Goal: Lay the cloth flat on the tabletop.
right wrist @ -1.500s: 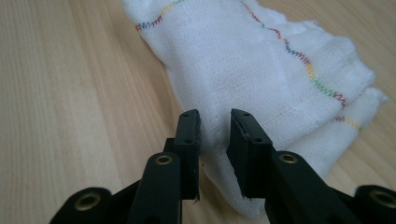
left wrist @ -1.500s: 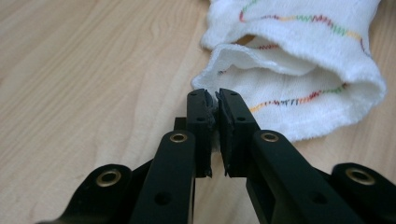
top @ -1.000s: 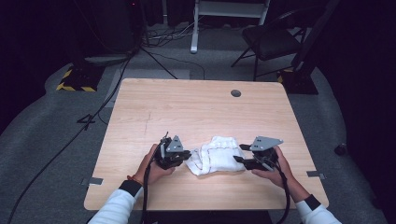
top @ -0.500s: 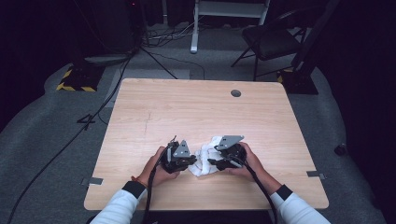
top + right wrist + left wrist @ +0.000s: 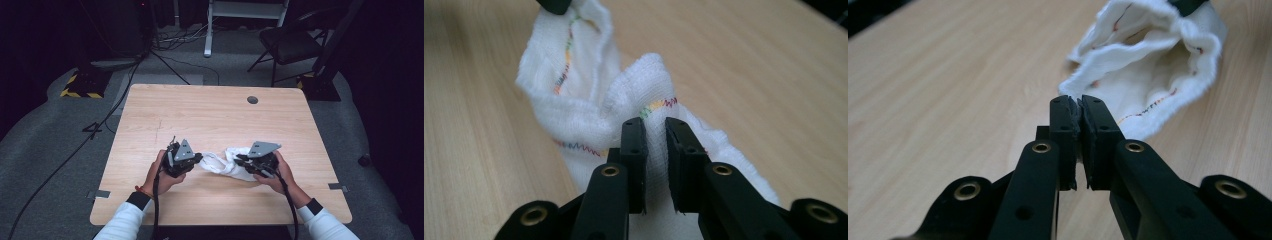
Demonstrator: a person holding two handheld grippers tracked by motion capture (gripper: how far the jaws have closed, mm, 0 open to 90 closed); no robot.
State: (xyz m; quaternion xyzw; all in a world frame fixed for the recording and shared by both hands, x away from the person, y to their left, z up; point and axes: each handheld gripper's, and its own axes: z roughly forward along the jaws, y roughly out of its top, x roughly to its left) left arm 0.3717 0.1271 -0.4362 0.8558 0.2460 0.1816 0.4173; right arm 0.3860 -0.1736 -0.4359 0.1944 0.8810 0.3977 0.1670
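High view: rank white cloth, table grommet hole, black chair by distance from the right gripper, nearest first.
1. white cloth: clamped in the right gripper, on its left.
2. table grommet hole: table's far edge, straight ahead.
3. black chair: on the floor beyond the table.

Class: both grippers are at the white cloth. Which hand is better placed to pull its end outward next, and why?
Left. The left gripper pinches a thin edge of the white cloth; the right gripper, jaws just closing, bites a thick bunched fold.

Cloth [image 5: 1153, 75] corner hidden between gripper jaws
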